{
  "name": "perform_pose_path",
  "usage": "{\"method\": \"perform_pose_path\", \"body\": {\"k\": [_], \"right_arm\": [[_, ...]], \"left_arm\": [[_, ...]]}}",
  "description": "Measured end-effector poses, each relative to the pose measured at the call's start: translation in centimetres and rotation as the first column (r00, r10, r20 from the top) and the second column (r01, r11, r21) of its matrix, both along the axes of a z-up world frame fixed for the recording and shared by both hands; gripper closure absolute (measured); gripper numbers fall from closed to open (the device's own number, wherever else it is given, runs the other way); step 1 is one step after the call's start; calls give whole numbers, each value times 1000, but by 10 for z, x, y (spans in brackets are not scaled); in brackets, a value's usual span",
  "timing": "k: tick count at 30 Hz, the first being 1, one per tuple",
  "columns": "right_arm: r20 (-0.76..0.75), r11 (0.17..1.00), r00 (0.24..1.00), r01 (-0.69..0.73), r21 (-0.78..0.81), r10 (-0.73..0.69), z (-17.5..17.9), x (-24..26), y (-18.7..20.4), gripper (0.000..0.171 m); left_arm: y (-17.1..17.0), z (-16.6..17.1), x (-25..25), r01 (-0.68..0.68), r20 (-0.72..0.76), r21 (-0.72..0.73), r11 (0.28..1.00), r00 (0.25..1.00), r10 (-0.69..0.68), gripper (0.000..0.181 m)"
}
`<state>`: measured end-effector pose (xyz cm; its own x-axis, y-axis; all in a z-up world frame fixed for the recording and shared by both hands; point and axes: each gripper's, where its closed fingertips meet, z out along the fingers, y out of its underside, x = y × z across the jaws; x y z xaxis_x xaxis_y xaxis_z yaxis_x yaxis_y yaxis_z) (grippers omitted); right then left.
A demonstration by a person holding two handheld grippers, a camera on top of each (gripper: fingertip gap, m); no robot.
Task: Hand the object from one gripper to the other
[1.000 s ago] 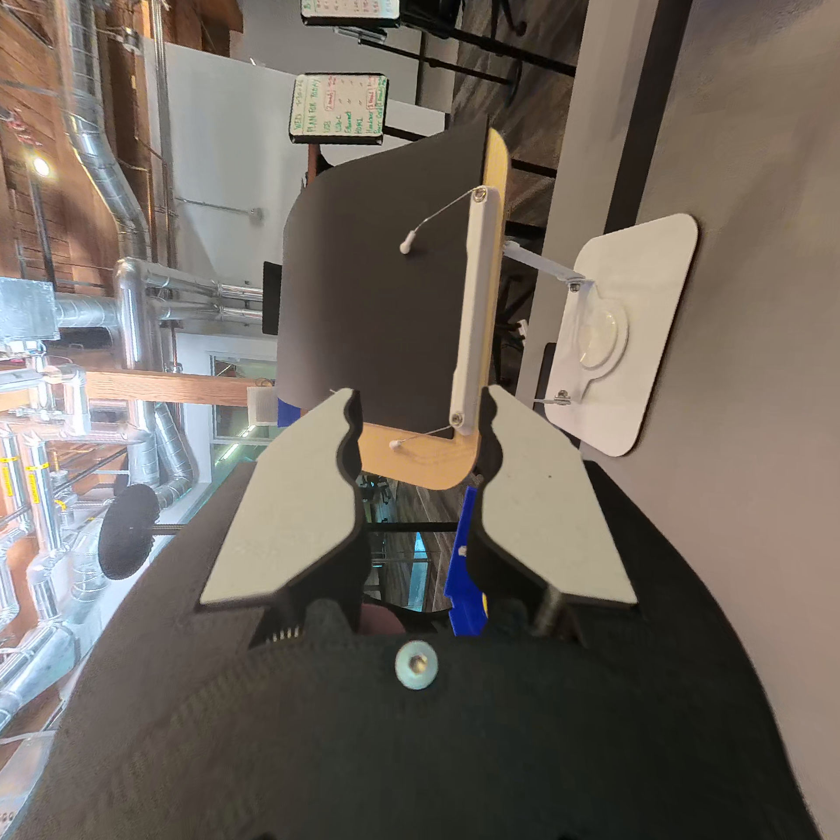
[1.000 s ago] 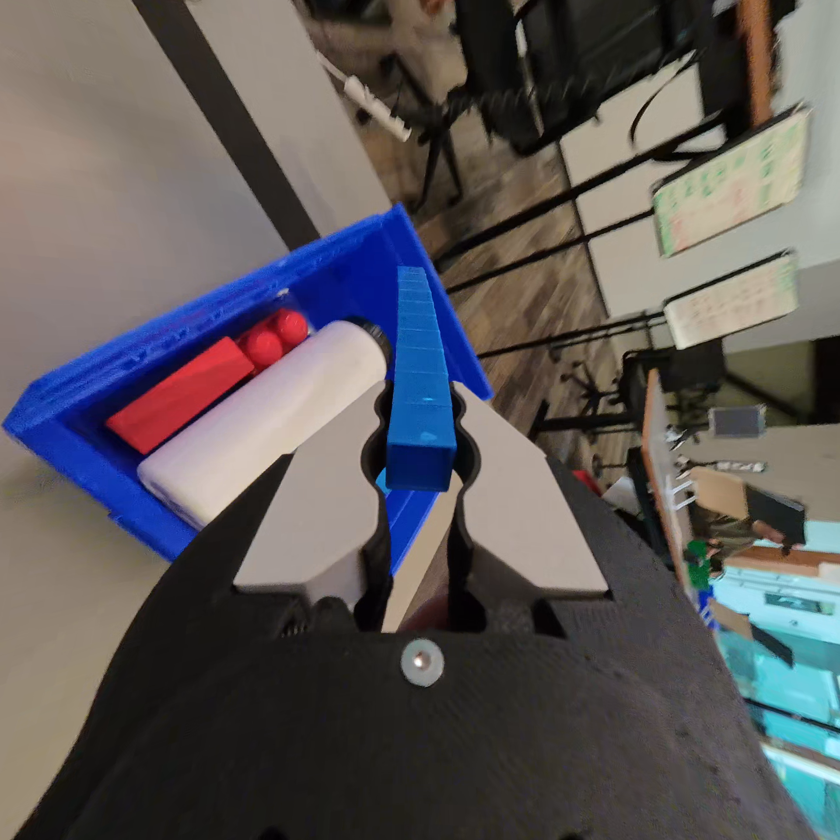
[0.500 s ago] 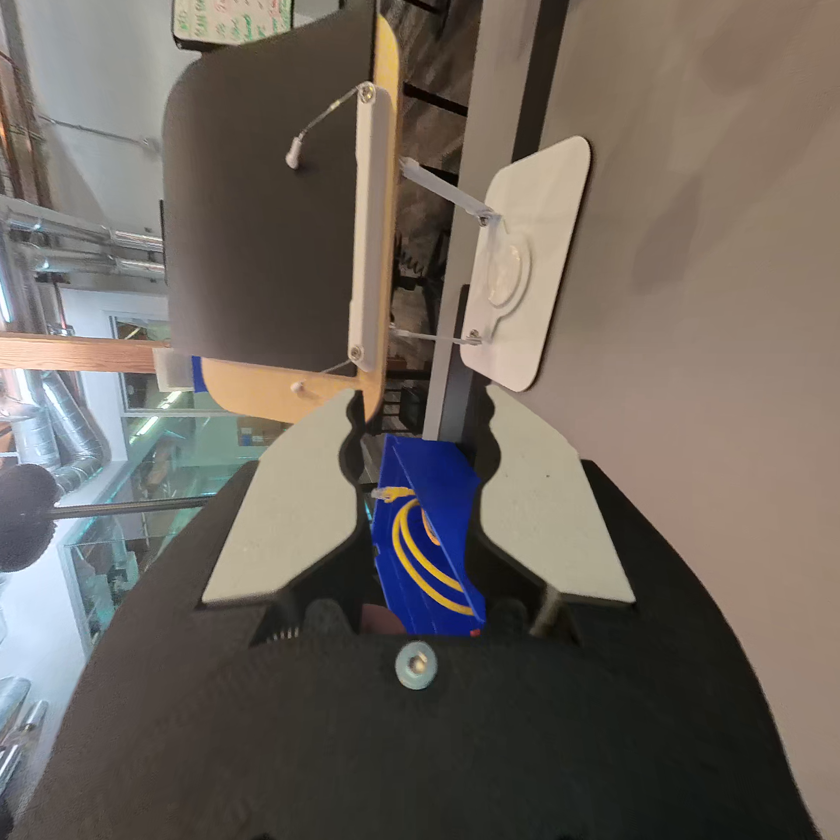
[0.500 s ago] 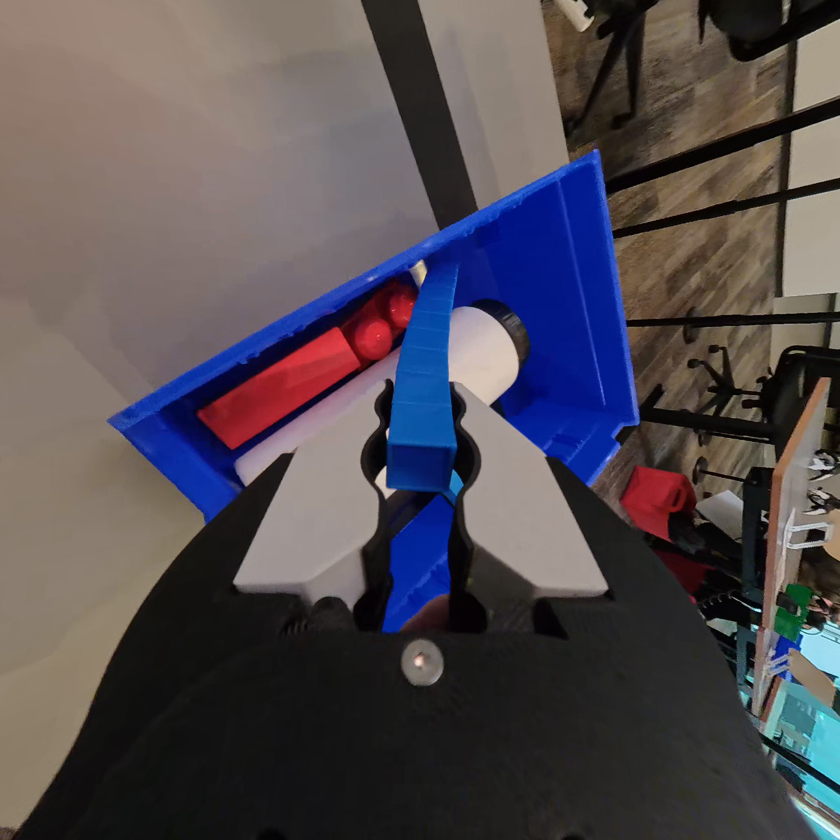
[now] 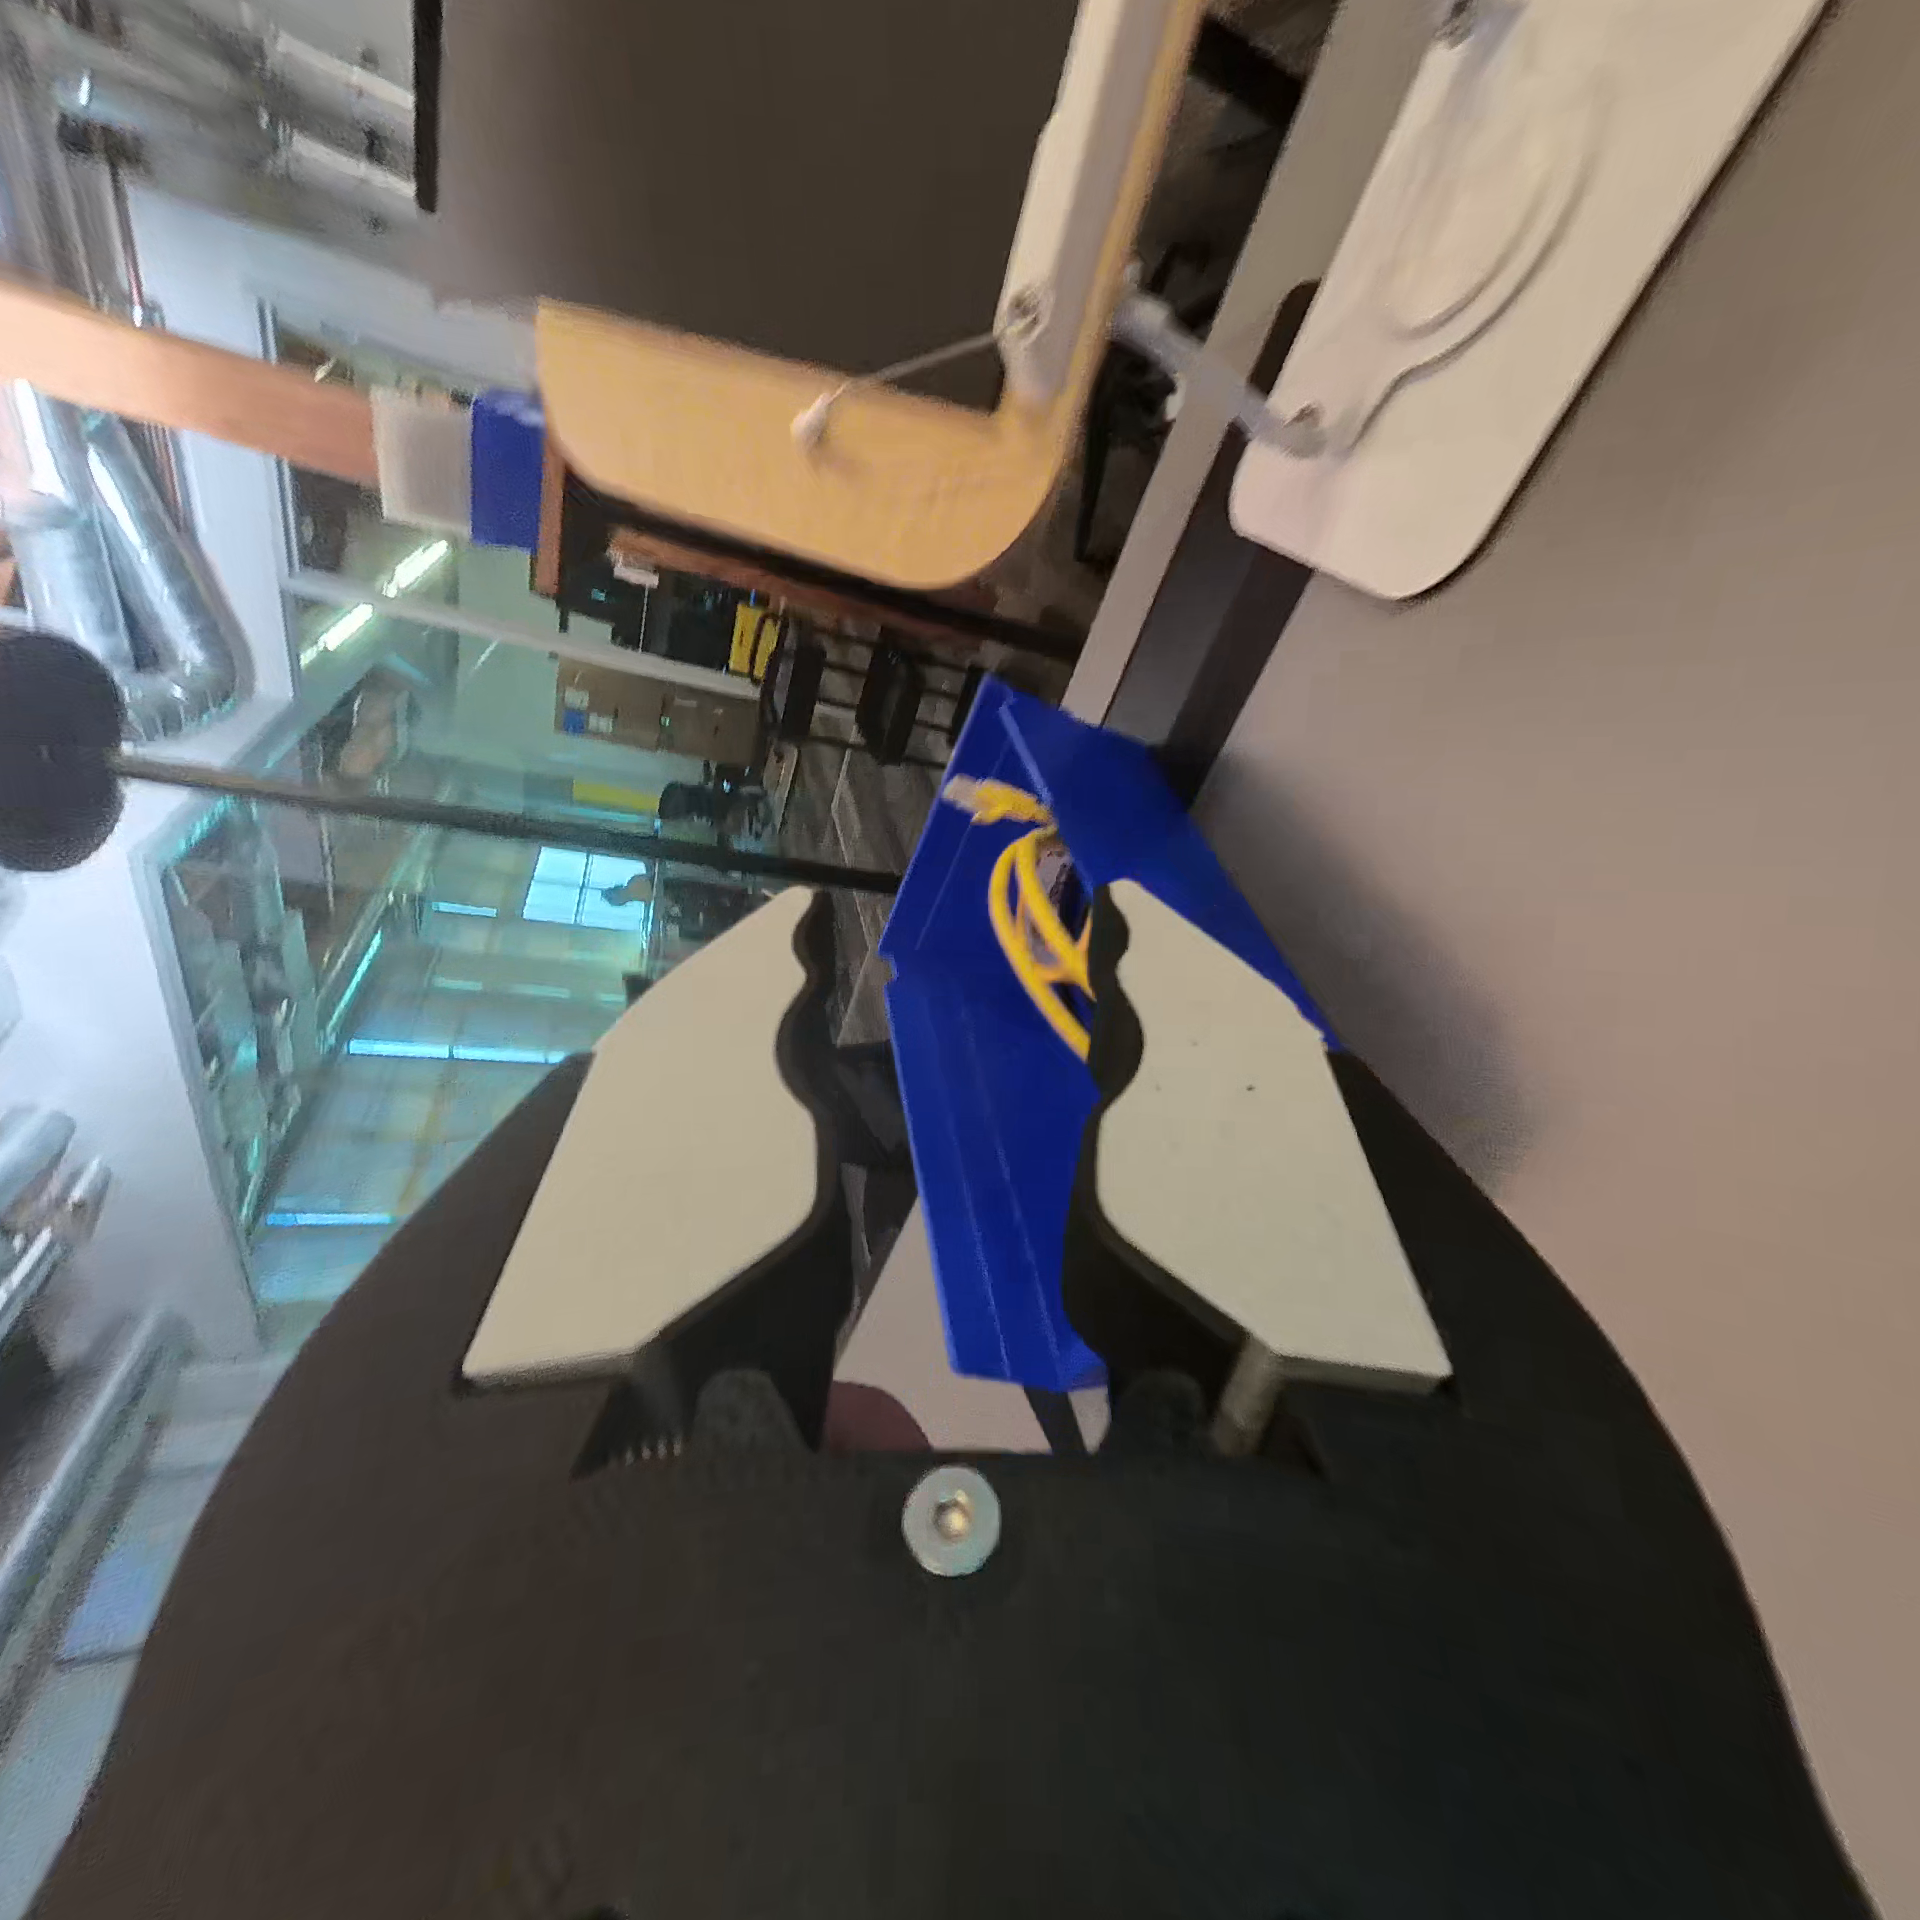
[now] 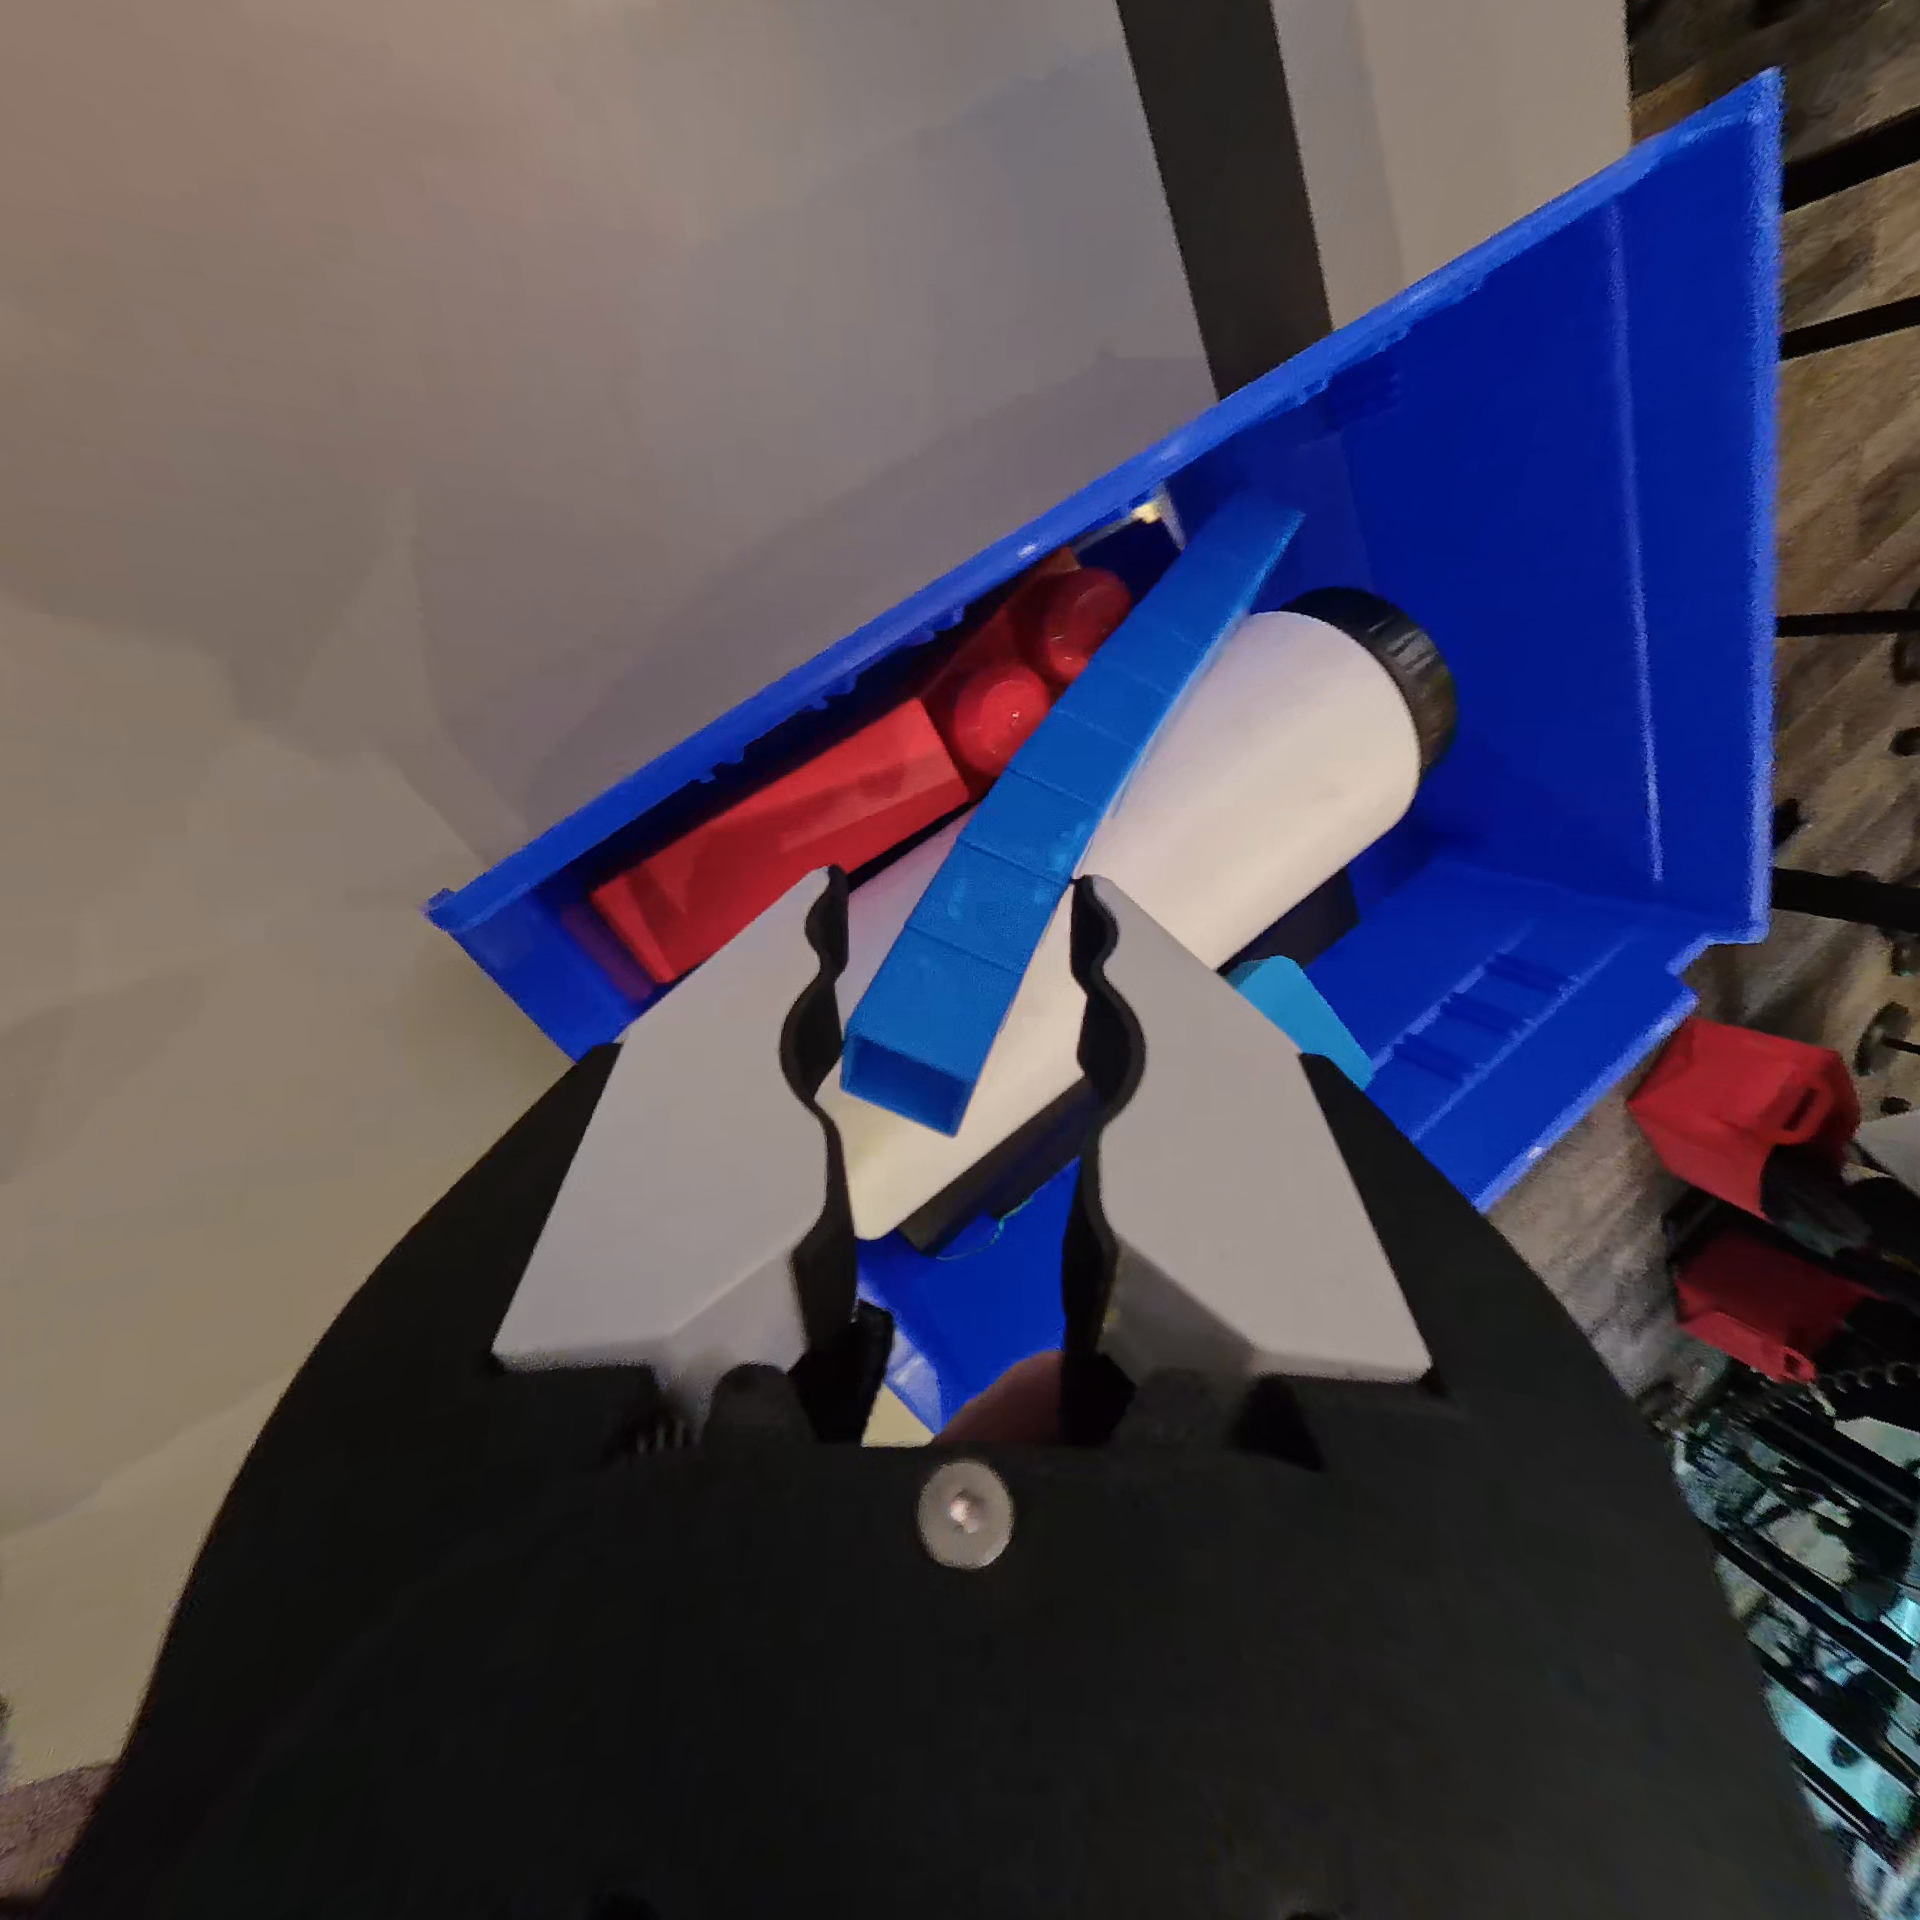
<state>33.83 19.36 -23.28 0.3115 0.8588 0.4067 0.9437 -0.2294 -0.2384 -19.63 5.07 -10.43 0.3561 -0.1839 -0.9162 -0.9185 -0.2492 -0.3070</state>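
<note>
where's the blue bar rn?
Right wrist view: blue bar lies loose between the open right hand-held gripper fingers, across the white cylinder in the blue bin.

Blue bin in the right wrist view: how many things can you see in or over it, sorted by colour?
Blue: 1, the long bar
Red: 2, a block and a knobbed piece, possibly joined
White: 1, the cylinder
Light blue: 1, a flat piece
Total: 5
A dark shape under the cylinder is too unclear to count.
</note>
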Motion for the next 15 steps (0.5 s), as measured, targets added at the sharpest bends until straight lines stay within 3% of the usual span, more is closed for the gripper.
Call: {"method": "perform_pose_path", "body": {"k": [7,12,15], "right_arm": [[-29,999,1000,3,-52,-4,-2,-4,-9,113],[-22,1000,1000,10,-8,-10,9,-1,-8,113],[-21,999,1000,13,35,-13,19,-1,-6,115]], "left_arm": [[-6,22,-72,-150,89,33,988,985,146,136],[-2,4,-109,-212,61,-54,976,975,215,143],[4,-24,-127,-238,70,-208,949,964,257,138]]}}
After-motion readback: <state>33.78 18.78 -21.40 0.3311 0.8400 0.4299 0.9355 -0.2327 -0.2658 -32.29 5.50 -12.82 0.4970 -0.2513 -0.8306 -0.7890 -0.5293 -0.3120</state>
